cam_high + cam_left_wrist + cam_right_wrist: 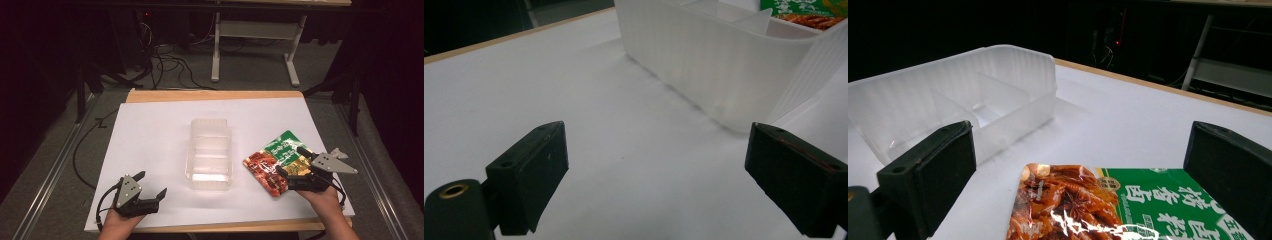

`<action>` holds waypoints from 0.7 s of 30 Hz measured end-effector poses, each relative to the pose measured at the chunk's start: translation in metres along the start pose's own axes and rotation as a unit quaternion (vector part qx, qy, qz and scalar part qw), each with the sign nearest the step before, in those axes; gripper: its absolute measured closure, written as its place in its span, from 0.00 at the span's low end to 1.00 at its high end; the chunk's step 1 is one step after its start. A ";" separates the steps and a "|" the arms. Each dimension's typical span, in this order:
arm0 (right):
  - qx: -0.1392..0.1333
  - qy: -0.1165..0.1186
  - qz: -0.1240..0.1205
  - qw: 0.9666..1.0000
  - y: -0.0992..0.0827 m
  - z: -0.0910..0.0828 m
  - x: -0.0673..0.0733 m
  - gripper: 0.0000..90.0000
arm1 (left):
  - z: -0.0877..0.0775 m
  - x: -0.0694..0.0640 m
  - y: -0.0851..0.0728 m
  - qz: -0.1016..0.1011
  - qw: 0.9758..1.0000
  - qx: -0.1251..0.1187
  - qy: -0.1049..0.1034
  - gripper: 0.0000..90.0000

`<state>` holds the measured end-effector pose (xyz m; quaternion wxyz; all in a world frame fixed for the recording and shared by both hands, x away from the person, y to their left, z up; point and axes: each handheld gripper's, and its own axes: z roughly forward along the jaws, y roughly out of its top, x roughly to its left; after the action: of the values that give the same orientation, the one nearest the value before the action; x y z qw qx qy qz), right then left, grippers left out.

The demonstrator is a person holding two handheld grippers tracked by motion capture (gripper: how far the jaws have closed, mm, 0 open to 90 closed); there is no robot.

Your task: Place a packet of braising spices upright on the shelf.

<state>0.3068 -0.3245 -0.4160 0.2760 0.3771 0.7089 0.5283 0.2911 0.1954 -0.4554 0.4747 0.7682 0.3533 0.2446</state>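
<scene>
Evidently poised to grasp, the right hand-held gripper point(295, 171) straddles the seasoning sachet point(275, 161), jaws spread, beside the clear divided bin point(210, 150) mid-worktop point(150, 130); the left hand-held gripper point(150, 186) waits released, probably sparing clutter.

Bright white table point(150, 135), dark surroundings, glare on packet point(1088, 220), soft blurry detail

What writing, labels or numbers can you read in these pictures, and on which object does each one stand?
Food packet: a row of large white Chinese characters on its green band, too blurred to quote with confidence.
Food packet, round gold seal beside them: too small to read.
Food packet in the high view: white print, too small to read.
Clear plastic divided container: no writing.
</scene>
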 end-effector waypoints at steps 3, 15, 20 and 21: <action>0.002 0.000 0.007 1.000 -0.002 -0.001 -0.003 0.01 | 0.001 0.002 0.000 -0.007 1.000 0.000 -0.003 0.12; 0.006 -0.003 0.014 1.000 -0.004 -0.001 -0.009 0.02 | 0.000 0.001 -0.001 -0.010 1.000 0.000 -0.005 0.12; 0.002 -0.009 0.027 1.000 -0.003 -0.002 -0.016 0.06 | -0.002 0.003 -0.001 -0.017 1.000 0.001 -0.004 0.12; 0.002 -0.009 0.027 1.000 -0.003 -0.002 -0.016 0.06 | -0.002 0.003 -0.001 -0.017 1.000 0.001 -0.004 0.12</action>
<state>0.3132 -0.3394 -0.4187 0.2677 0.4016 0.6966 0.5308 0.2912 0.1989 -0.4558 0.4792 0.7639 0.3644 0.2326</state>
